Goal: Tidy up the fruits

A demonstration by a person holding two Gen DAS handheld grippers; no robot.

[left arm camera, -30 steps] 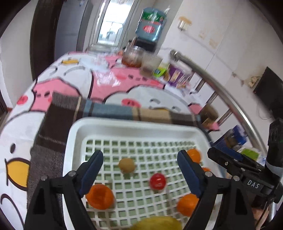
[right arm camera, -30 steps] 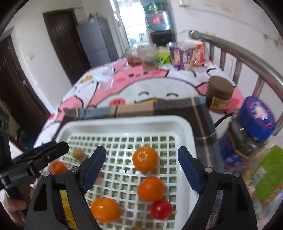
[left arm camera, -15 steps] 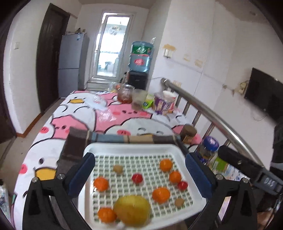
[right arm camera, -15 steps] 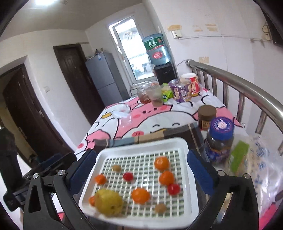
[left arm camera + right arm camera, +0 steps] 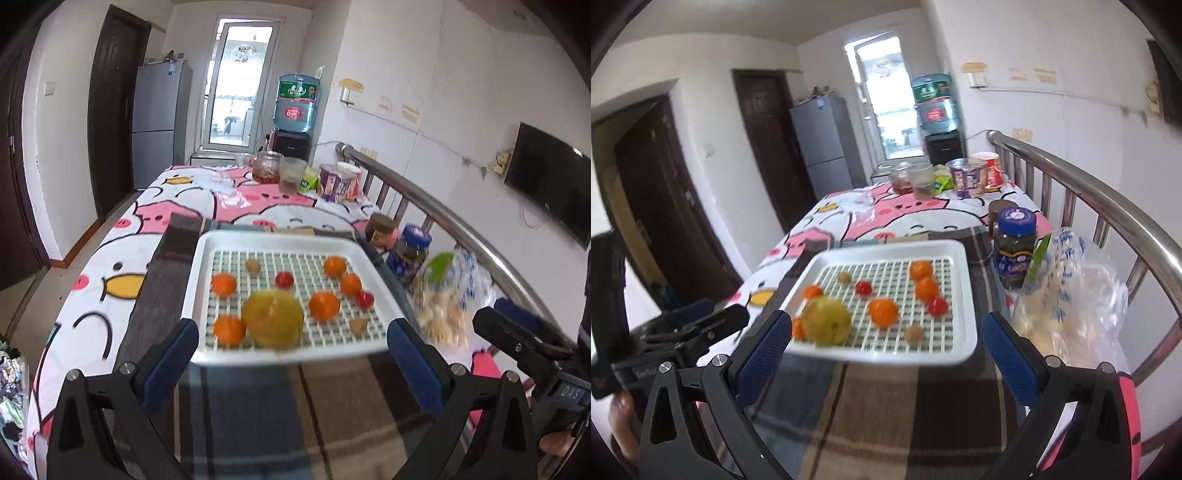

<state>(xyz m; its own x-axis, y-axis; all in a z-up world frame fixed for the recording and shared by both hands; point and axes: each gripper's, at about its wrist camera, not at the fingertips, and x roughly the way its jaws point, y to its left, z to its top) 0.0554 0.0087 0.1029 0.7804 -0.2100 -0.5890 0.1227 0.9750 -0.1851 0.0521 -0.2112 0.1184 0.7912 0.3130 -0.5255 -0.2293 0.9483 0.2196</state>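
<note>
A white slotted tray [image 5: 201,258] [image 5: 962,266] lies on a plaid cloth on the table. It holds several oranges [image 5: 324,305] [image 5: 882,312], a large yellow-green pear [image 5: 272,318] [image 5: 826,320], small red fruits [image 5: 284,279] [image 5: 937,306] and small brown fruits [image 5: 253,265] [image 5: 914,333]. My left gripper [image 5: 291,365] is open and empty, held back from the tray's near edge. My right gripper [image 5: 886,350] is open and empty, also short of the tray. Each gripper shows at the side of the other's view.
Jars [image 5: 1014,251] and a plastic bag of food [image 5: 1067,295] stand right of the tray beside a steel rail [image 5: 1108,199]. Cups and snack packs [image 5: 291,173] sit at the table's far end. A fridge and water dispenser stand beyond.
Both grippers have pulled back and up from over the tray, so the whole tray and the near plaid cloth now show. The fruits have not moved.
</note>
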